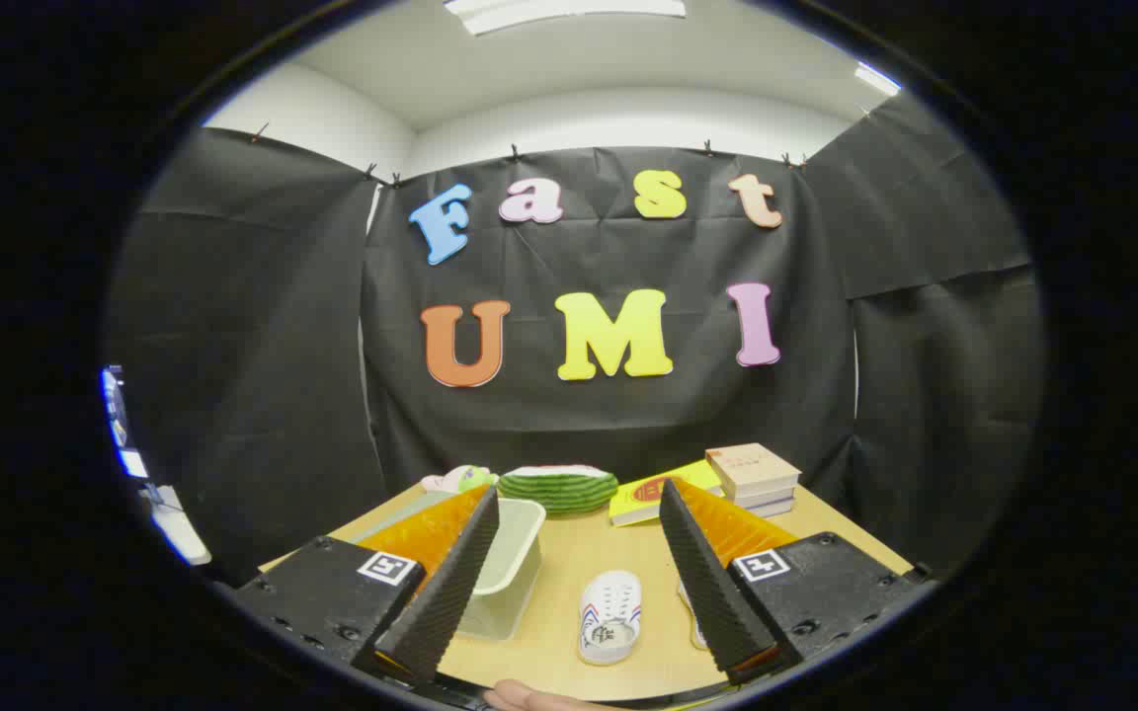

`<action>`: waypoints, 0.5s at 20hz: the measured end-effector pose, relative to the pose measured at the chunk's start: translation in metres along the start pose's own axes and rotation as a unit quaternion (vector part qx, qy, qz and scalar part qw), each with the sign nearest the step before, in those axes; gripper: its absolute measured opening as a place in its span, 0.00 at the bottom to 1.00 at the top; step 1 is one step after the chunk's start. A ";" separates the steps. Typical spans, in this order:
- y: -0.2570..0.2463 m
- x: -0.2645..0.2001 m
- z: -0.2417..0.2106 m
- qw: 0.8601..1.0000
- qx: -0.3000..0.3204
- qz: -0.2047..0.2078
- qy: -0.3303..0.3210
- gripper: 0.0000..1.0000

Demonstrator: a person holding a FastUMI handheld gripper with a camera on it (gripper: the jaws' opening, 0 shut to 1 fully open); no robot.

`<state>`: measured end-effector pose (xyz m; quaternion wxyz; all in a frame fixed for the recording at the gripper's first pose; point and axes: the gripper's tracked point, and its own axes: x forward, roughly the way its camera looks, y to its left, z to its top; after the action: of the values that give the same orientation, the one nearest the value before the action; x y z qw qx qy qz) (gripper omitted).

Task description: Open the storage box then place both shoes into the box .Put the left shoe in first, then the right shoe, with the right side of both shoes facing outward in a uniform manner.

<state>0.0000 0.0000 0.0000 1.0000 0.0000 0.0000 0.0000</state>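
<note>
My gripper [579,509] hovers above the wooden table [584,553], open, with nothing between its fingers. Between the fingers and below them lies a small white shoe [610,616] with red and blue stripes, sole down. A second shoe [690,610] peeks out just behind the right finger, mostly hidden by it. The pale translucent storage box [513,565] stands beside the left finger, partly covered by it; its top looks open, though I cannot tell where its lid is.
At the far end of the table lie a green striped watermelon-slice cushion [558,486], a small soft toy [458,480], a yellow book [656,494] and a stack of books [755,478]. A fingertip [529,697] shows at the near edge. Black cloth walls the booth.
</note>
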 end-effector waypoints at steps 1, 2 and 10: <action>0.000 0.000 -0.002 1.000 0.001 0.000 0.002 1.00; -0.001 0.001 -0.002 1.000 0.001 0.001 0.002 1.00; -0.017 0.006 -0.003 1.000 0.004 -0.007 -0.008 1.00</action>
<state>0.0064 -0.0169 -0.0026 0.9999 0.0041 -0.0081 -0.0074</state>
